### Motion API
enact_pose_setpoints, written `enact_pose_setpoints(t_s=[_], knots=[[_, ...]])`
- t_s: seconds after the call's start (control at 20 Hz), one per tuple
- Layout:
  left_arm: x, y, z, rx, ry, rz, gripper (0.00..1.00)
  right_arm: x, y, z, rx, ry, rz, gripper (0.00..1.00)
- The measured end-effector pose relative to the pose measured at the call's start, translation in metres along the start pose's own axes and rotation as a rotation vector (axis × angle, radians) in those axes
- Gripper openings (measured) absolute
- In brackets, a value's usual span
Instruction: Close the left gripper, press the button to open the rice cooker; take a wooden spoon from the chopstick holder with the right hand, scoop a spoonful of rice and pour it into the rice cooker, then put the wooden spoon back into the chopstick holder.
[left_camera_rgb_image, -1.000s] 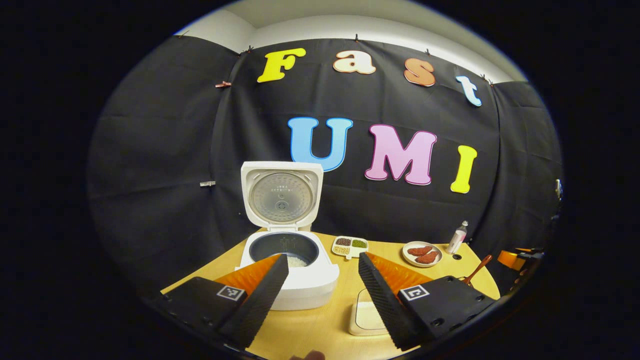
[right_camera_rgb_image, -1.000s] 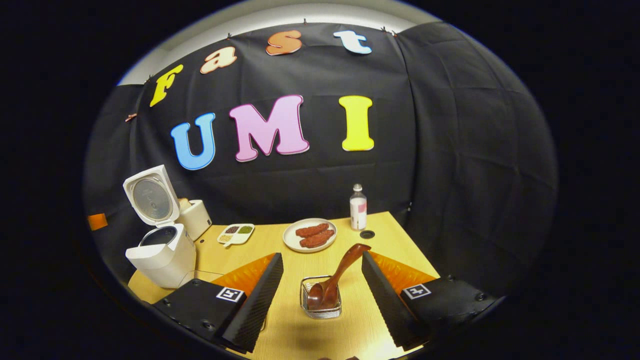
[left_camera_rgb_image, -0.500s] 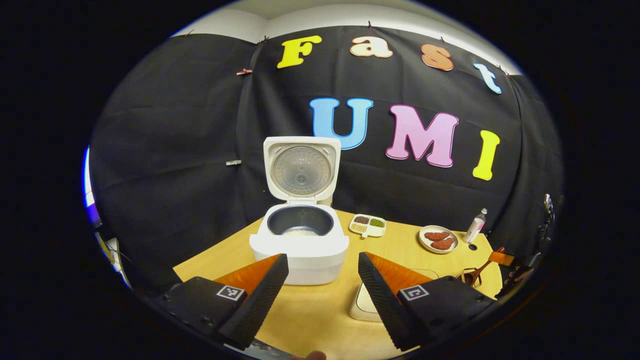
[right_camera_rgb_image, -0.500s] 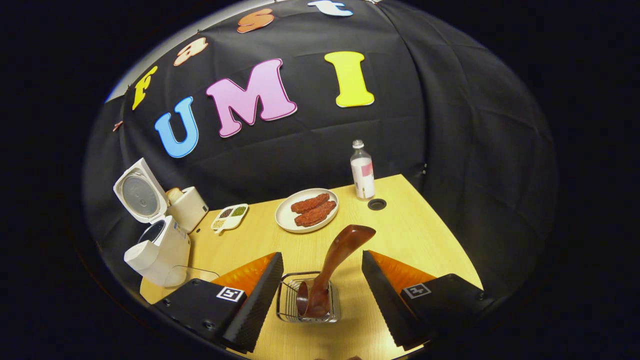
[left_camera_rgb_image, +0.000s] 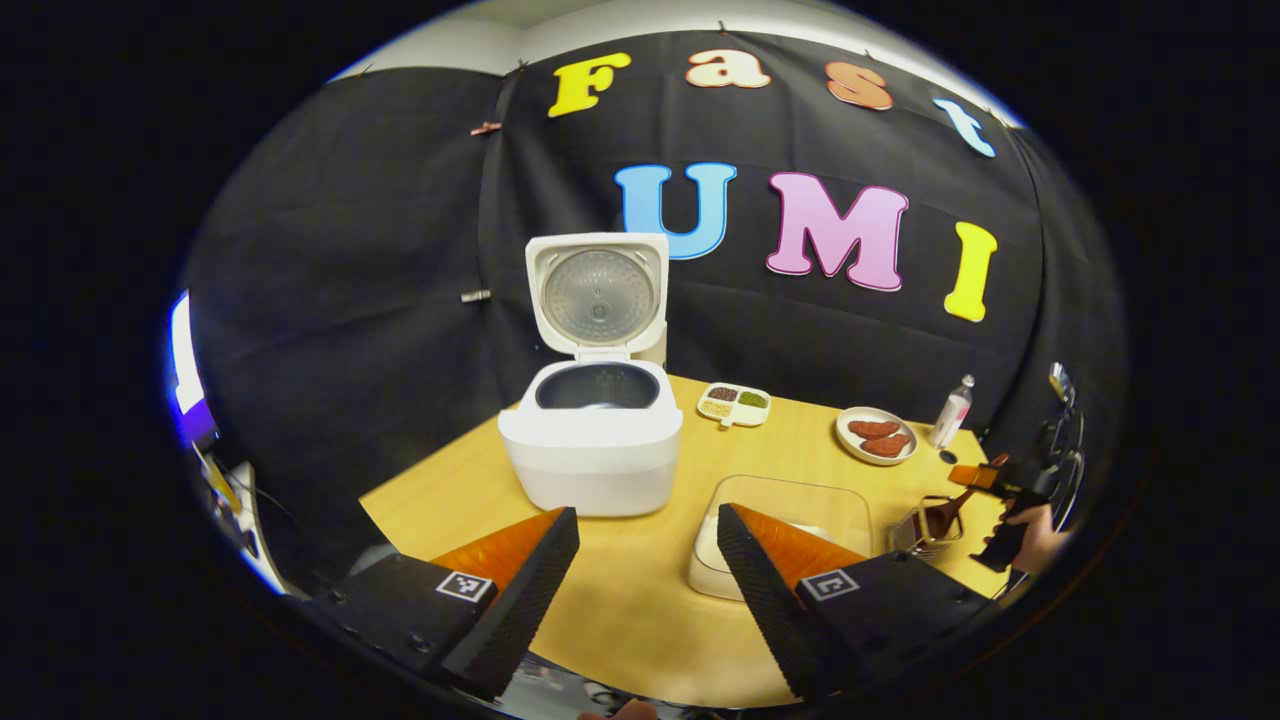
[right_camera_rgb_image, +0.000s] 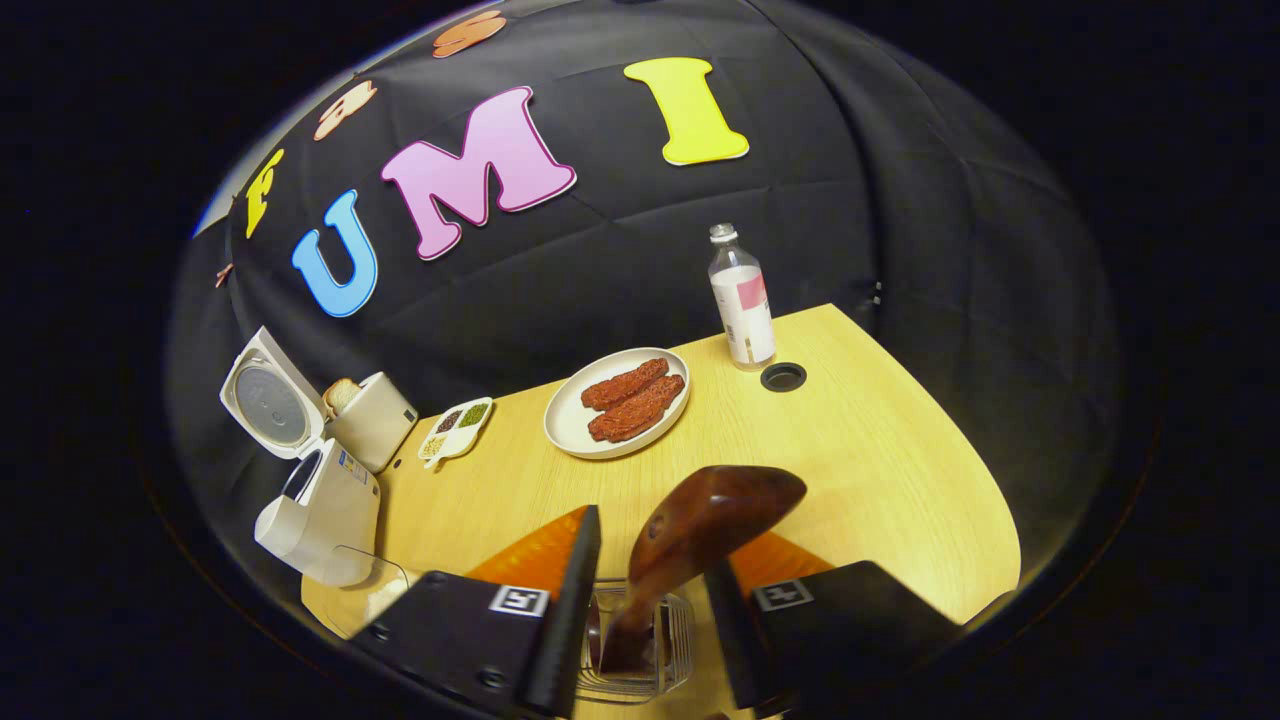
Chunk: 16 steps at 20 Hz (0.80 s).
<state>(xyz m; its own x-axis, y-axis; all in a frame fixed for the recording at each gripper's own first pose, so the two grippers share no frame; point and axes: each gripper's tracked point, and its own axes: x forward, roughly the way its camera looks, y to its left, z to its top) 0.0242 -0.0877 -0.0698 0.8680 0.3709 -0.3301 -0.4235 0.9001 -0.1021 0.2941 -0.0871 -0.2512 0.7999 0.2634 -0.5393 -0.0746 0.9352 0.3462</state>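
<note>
Closing on the spoon (right_camera_rgb_image: 700, 525), your right gripper (right_camera_rgb_image: 640, 610) has narrowed from wide open a second ago to a slim gap, with the handle standing between the fingers; whether both press on it, I cannot tell. The spoon's bowl sits in the wire holder (right_camera_rgb_image: 640, 655) directly below, so the pickup is under way, not finished. Your left gripper (left_camera_rgb_image: 645, 580) has pulled back from the cooker (left_camera_rgb_image: 592, 445) and hangs wide open, holding nothing. The cooker's lid stands upright, so the button step reads as done. A clear rice tray (left_camera_rgb_image: 780, 525) lies just beyond the left fingers, between cooker and holder; scooping comes next. Farther off on the wooden table (right_camera_rgb_image: 880, 440) sit a plate (right_camera_rgb_image: 617, 402) of reddish pieces, a small divided dish (right_camera_rgb_image: 455, 428) and a bottle (right_camera_rgb_image: 742, 300) by a cable hole. Black cloth walls the booth behind.
</note>
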Motion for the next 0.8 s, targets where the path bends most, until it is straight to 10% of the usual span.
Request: enact_pose_setpoints(t_s=[0.35,0.8], knots=[[0.005,-0.01,-0.019,-0.011,0.033,-0.032,0.97,-0.011,0.017,0.0,-0.018,0.02,0.015,0.21],[0.022,0.01,-0.002,0.002,-0.005,-0.106,0.97,-0.063,0.062,0.065,-0.093,-0.123,0.029,0.19]])
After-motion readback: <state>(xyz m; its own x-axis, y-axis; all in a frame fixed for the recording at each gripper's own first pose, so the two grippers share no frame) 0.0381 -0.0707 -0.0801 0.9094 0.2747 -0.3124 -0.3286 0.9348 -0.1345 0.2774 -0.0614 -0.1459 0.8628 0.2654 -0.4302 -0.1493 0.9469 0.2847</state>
